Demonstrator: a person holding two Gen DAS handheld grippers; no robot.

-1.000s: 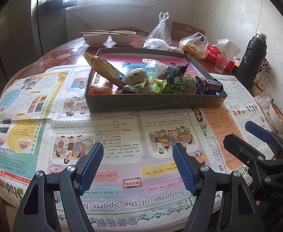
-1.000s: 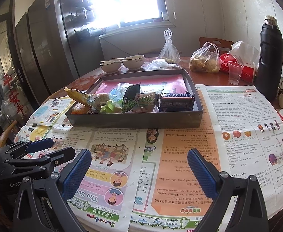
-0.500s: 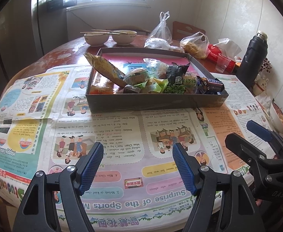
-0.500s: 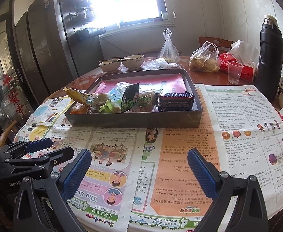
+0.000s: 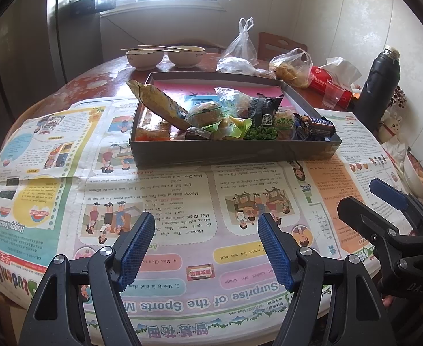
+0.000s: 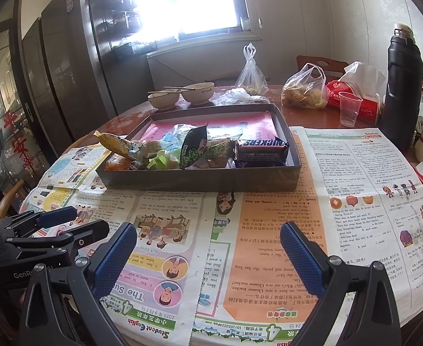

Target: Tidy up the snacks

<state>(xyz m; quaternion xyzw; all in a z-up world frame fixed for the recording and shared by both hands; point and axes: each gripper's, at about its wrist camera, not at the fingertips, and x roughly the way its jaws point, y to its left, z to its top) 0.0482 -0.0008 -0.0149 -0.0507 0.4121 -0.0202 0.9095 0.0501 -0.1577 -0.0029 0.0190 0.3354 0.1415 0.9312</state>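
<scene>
Nothing much has shifted since a second ago; the box (image 5: 234, 151) sits marginally farther ahead of both my jaws. Left gripper (image 5: 205, 249) and right gripper (image 6: 208, 256) hang spread and empty over the surface (image 5: 76, 86), with the snacks (image 6: 194, 151) piled in the box's near end. Any reach should go in low over the near wall, onto one packet only.

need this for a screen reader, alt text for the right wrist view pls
An open right gripper, holding nothing, hovers over a newspaper-covered table, facing a shallow dark tray piled with wrapped snacks, including a Snickers bar. The left gripper sits at lower left; bowls and a black bottle stand behind.
</scene>
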